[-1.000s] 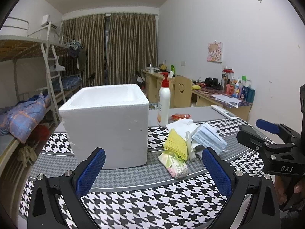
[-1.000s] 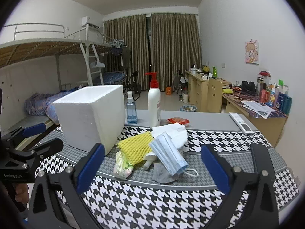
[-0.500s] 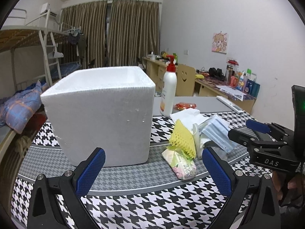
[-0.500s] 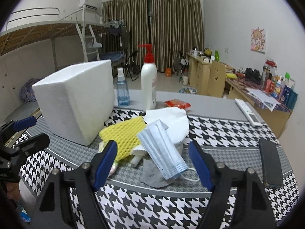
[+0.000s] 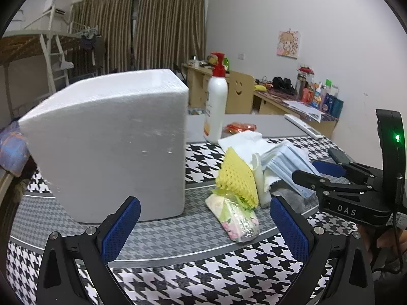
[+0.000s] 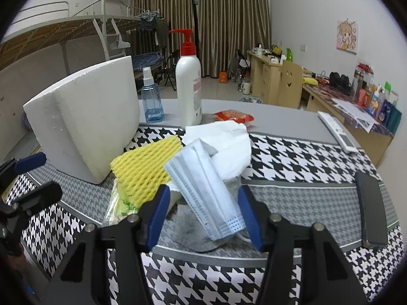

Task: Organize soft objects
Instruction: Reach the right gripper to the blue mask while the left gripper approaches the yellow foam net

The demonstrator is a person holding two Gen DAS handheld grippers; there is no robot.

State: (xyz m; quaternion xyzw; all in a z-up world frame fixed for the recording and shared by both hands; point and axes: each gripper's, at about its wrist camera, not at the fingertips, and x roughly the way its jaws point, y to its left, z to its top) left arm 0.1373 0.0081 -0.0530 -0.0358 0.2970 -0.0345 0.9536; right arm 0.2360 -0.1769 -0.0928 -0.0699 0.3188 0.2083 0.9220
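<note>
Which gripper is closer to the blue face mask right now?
Right. The right gripper has its open fingers on either side of the blue face mask. The left gripper sits back, facing the foam box.

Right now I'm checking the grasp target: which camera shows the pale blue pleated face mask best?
The right wrist view: the pale blue pleated face mask lies centred and close between the right gripper fingers, not yet clamped. The left wrist view shows it farther off, partly hidden behind the right gripper.
</note>
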